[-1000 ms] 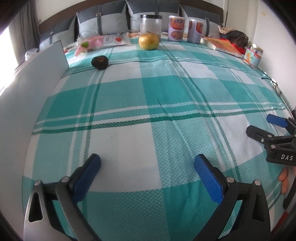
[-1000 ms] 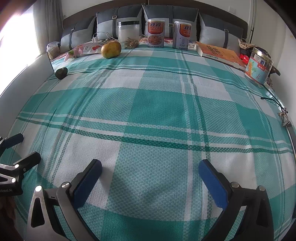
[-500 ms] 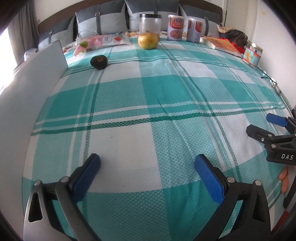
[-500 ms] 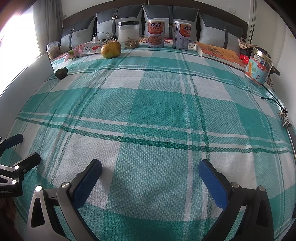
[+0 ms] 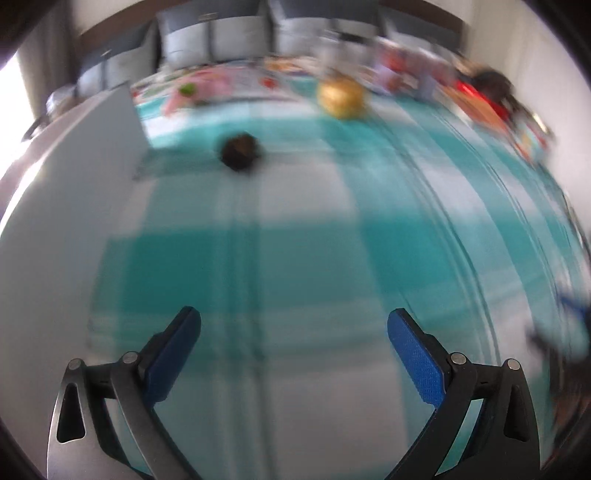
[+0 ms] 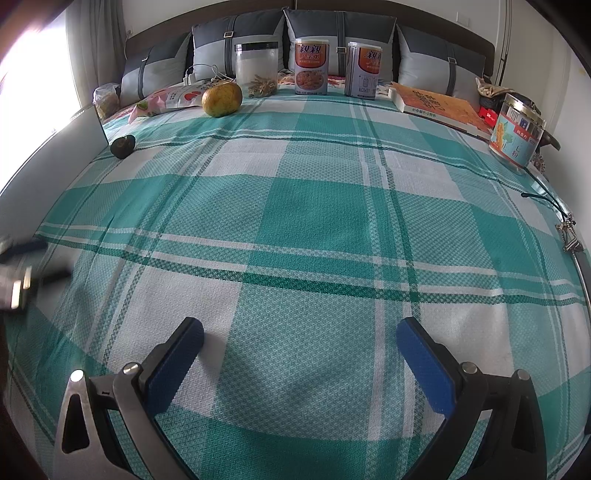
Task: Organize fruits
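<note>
We see the round yellow-orange fruit [image 6: 222, 99] on the teal-and-white plaid cloth [image 6: 314, 206], just before the clear lidded jar [image 6: 256, 70] | small dark round fruit [image 6: 123, 146] well left of the jar, nearer us | our left gripper [image 5: 293, 332] spread wide, empty, view blurred | our right gripper [image 6: 300, 341] spread wide, empty, over the cloth's near part.

The surface is a bed covered with a teal-and-white plaid sheet [image 6: 317, 206]. Grey pillows [image 6: 332, 33] line the headboard. In front of them stand a clear jar with a black lid [image 6: 256, 70] and two labelled cans [image 6: 311, 66] [image 6: 362, 70]. A pink snack bag [image 6: 173, 99] lies at far left. An orange-covered book [image 6: 439, 107] and a lidded tin [image 6: 517, 134] sit at right. A white panel [image 5: 62, 206] borders the left edge.
</note>
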Action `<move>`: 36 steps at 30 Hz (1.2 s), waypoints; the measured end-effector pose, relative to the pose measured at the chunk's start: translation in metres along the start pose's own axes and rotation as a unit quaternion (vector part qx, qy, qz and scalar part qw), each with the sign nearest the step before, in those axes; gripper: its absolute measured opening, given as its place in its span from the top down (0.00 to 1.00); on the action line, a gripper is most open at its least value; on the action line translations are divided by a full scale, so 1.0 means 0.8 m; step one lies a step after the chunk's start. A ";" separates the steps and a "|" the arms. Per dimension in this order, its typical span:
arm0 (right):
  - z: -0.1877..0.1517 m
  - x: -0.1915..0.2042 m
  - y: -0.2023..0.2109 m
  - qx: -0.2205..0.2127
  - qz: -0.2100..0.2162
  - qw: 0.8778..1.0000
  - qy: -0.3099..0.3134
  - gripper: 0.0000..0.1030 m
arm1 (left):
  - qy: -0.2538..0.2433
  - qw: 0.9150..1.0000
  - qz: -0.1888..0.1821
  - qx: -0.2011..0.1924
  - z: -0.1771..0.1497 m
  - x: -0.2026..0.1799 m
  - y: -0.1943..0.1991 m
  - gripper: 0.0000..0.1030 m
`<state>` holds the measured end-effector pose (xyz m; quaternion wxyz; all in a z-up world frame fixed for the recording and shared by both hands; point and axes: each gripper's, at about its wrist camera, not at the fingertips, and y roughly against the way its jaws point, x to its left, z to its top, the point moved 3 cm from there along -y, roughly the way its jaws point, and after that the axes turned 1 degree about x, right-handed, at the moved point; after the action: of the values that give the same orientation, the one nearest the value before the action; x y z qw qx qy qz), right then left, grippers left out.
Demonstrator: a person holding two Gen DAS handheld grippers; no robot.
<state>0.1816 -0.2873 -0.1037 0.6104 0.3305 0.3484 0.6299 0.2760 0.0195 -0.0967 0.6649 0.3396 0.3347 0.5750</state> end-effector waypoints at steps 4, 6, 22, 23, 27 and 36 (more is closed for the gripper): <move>0.000 0.000 0.000 0.000 0.000 1.000 0.000 0.00 | 0.063 0.998 0.007 -0.009 0.077 0.037 -0.037 0.02; 0.000 0.000 0.000 0.000 0.000 1.000 0.000 0.00 | 0.064 0.998 0.016 -0.009 0.103 0.039 -0.058 0.02; 0.001 0.001 0.000 -0.003 0.002 1.000 -0.001 0.00 | 0.001 0.999 -0.014 -0.043 0.071 0.024 -0.007 0.62; 0.001 0.001 0.000 -0.003 0.002 1.000 -0.001 0.00 | -0.002 0.999 -0.023 -0.044 0.062 0.020 0.006 0.62; 0.001 0.001 0.000 -0.003 0.002 1.000 -0.001 0.00 | -0.016 0.997 -0.061 -0.033 -0.002 -0.004 0.057 0.62; 0.001 0.001 0.000 -0.003 0.002 1.000 -0.001 0.00 | -0.045 0.998 -0.014 -0.029 -0.071 -0.025 0.034 0.55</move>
<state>0.1820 -0.2862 -0.1033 0.6107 0.3304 0.3452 0.6315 0.2115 0.0062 -0.1035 0.6970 0.3411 0.2926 0.5588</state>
